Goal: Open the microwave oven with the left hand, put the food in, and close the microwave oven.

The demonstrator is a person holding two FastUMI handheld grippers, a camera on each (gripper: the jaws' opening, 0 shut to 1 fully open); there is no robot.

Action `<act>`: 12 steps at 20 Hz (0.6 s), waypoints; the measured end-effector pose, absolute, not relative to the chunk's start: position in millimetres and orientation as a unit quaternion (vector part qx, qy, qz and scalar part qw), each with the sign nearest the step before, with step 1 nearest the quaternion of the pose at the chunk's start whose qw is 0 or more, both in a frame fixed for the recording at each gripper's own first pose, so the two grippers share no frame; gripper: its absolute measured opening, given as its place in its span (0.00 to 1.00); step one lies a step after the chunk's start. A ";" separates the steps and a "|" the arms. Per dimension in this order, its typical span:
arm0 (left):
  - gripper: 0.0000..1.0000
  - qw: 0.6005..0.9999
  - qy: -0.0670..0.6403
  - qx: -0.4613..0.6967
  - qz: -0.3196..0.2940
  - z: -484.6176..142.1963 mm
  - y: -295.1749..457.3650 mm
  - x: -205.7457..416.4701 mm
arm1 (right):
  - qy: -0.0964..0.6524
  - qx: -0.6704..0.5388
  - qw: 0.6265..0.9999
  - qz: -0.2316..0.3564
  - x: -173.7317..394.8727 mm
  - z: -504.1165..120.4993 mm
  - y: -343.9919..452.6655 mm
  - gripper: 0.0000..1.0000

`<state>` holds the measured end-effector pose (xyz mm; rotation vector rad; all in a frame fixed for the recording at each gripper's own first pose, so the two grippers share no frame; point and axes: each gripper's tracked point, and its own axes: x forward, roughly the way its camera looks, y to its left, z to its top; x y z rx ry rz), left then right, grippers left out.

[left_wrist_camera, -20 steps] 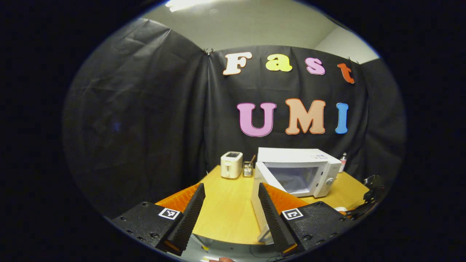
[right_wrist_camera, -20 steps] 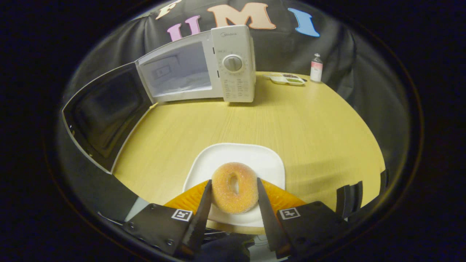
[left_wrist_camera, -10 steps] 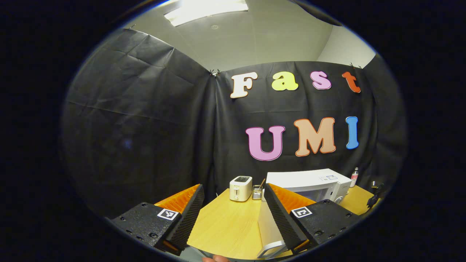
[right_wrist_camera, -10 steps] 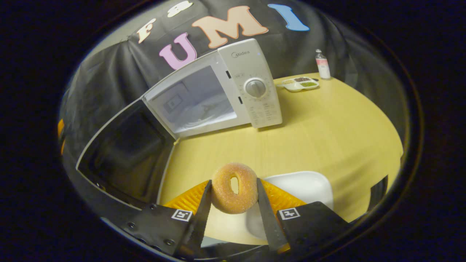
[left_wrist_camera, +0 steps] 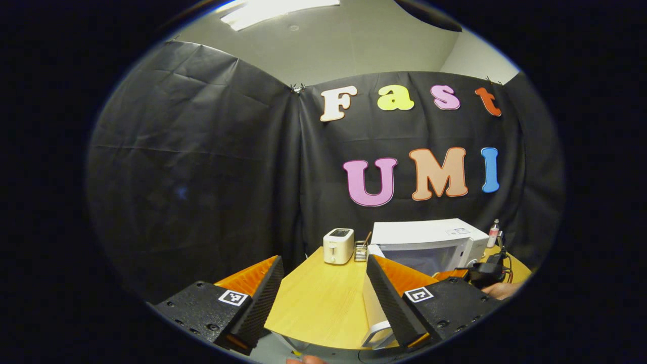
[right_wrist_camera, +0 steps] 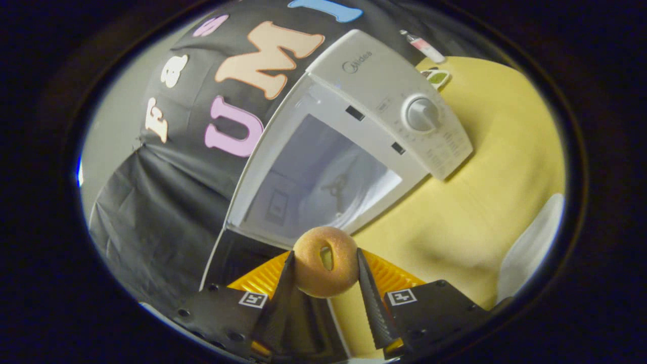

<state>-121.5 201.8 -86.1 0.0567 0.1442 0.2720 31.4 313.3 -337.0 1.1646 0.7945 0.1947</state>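
Note:
In the right gripper view my right gripper point(right_wrist_camera: 324, 263) is shut on a sugared doughnut point(right_wrist_camera: 326, 260), held upright in the air just in front of the white microwave point(right_wrist_camera: 384, 81). Its cavity point(right_wrist_camera: 323, 182) stands open with the glass turntable visible inside, and the dark door point(right_wrist_camera: 237, 263) hangs open at lower left. In the left gripper view my left gripper point(left_wrist_camera: 323, 275) is open with nothing between its fingers, back near the table's front edge. The microwave point(left_wrist_camera: 429, 235) sits far right there, its open door point(left_wrist_camera: 374, 311) edge-on beside my right finger. The other gripper point(left_wrist_camera: 482, 275) and a hand point(left_wrist_camera: 500, 290) show at its front.
A white plate point(right_wrist_camera: 530, 247) lies on the wooden table point(right_wrist_camera: 505, 167) at the right. A white toaster point(left_wrist_camera: 338, 245) and a small holder point(left_wrist_camera: 361, 251) stand at the back left of the microwave. A small bottle point(left_wrist_camera: 493, 235) and a divided dish point(right_wrist_camera: 437, 77) sit behind its right side.
My right gripper has lifted the doughnut off the plate and carried it up and left to the mouth of the open microwave. My left gripper has tilted up and drawn back a little.

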 end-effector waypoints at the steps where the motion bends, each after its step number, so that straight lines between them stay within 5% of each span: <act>1: 1.00 0.987 0.075 0.029 0.137 -88.2 203.6 -123.8 | 0.353 0.549 0.753 0.080 42.1 -336.3 320.2 0.65; 10: 0.97 0.977 0.135 0.015 0.165 -118.9 230.0 -146.9 | 0.288 0.590 0.754 -0.027 114.6 -362.6 356.5 0.64; 11: 0.97 0.976 0.138 0.013 0.170 -120.2 232.7 -149.9 | 0.285 0.588 0.756 -0.040 120.6 -368.6 357.3 0.77; 12: 0.97 0.975 0.141 0.013 0.174 -121.2 234.7 -151.5 | 0.282 0.580 0.763 -0.047 126.0 -370.5 356.3 0.64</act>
